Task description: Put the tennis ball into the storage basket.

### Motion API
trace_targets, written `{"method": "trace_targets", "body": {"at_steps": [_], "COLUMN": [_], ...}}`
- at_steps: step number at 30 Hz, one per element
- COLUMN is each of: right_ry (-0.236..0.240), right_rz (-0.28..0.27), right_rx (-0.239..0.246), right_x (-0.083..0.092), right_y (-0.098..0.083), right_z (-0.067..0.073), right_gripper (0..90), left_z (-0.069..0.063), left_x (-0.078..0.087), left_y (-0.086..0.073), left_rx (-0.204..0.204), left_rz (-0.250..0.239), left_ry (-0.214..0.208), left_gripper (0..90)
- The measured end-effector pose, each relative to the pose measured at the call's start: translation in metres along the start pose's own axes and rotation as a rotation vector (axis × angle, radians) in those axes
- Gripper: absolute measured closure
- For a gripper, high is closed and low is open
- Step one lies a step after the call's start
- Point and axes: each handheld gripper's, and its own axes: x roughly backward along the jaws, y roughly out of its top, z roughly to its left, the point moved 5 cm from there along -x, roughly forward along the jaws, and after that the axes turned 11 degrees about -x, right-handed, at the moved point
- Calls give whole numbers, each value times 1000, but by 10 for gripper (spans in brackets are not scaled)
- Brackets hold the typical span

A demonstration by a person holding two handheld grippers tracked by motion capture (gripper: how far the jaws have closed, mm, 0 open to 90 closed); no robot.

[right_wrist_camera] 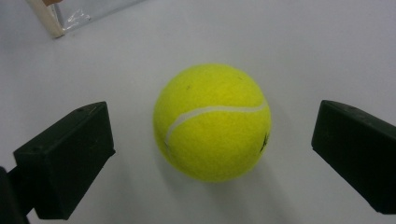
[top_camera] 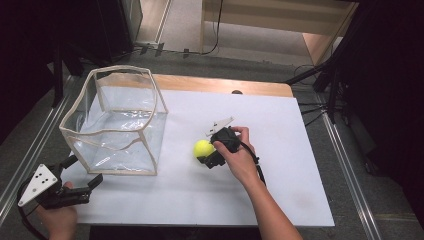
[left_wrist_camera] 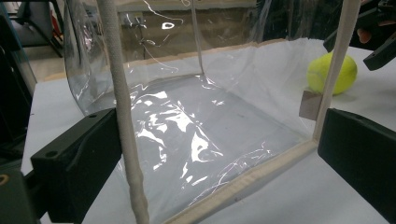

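While the right tool [top_camera: 206, 153] hangs wide open just beside the tennis ball [top_camera: 203, 148] on the white counter [top_camera: 280, 150], centring before closing seems wise. Left of the ball, the left tool [left_wrist_camera: 215, 154] gapes around the clear bag [left_wrist_camera: 196, 121], perhaps touching its corner. Right gripper view: the ball sits between spread jaws.

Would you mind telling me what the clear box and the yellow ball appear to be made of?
The clear box looks like soft transparent plastic film, glossy and wrinkled with bright glare, edged in cream woven fabric trim. The yellow ball looks like a tennis ball: matte, fuzzy felt with a white curved seam; its core can't be seen.
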Motion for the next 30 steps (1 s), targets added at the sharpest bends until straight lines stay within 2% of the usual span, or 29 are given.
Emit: {"method": "trace_targets", "body": {"at_steps": [8,15,30], "right_ry": [0,-13,-18], "right_rz": [35,89,130], "right_rx": [6,14,25], "right_x": [-7,-19,-30], "right_y": [2,1,-1], "right_z": [1,2,1], "right_gripper": [0,0,0], "left_z": [0,0,0], "left_x": [0,0,0], "left_y": [0,0,0], "left_rx": [-1,0,-1], "left_rz": [0,0,0], "left_ry": [0,0,0], "left_gripper": [1,1,1]}}
